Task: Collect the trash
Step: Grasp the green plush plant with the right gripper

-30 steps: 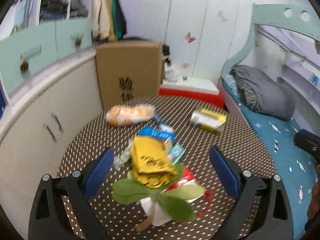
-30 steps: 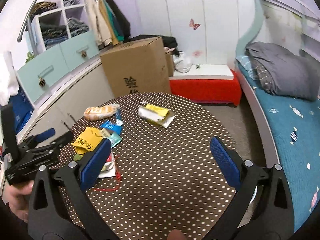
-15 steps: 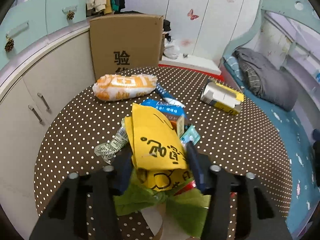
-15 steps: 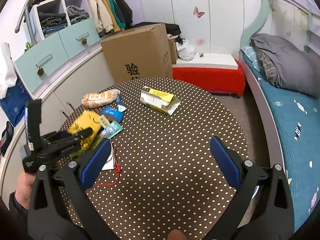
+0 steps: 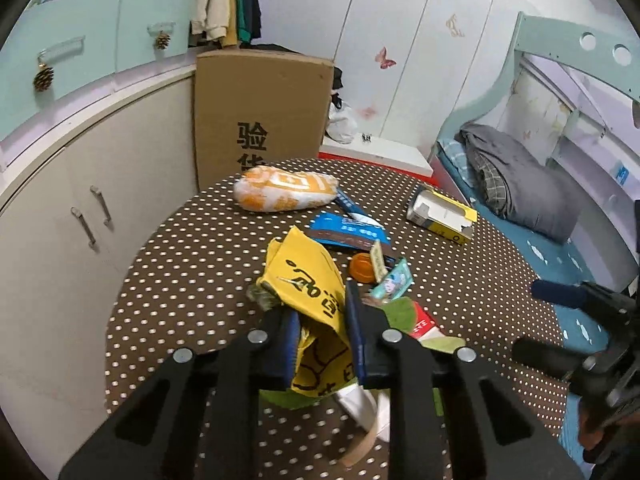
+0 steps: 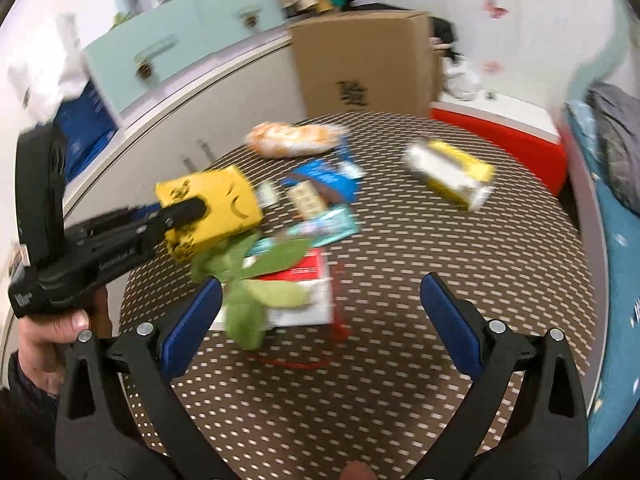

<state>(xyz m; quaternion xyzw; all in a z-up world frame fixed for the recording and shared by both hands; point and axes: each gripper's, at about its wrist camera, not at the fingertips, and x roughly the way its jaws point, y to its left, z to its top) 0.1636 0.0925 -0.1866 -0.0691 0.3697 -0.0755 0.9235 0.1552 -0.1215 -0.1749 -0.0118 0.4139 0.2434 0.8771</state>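
Observation:
My left gripper (image 5: 320, 312) is shut on a yellow wrapper (image 5: 308, 280) and holds it above the round dotted table (image 5: 192, 272). In the right wrist view the left gripper (image 6: 188, 210) holds the same yellow wrapper (image 6: 216, 204) clear of the table at the left. My right gripper (image 6: 320, 312) is open and empty above the table's near part. Left on the table are an orange bag (image 5: 286, 194), a blue packet (image 5: 348, 234), a torn yellow-white box (image 5: 442, 216), an orange cap (image 5: 362, 268), a small teal sachet (image 5: 392, 282) and a red-white card with green leaves (image 6: 296, 284).
A tall cardboard box (image 5: 260, 116) stands behind the table. White cabinets (image 5: 60, 220) curve along the left. A bed with a grey blanket (image 5: 516, 184) lies at the right. A red low bench (image 6: 500, 140) stands beyond the table.
My left gripper closed on the yellow wrapper and lifted it off the pile. My right gripper swung left toward the pile and stayed open.

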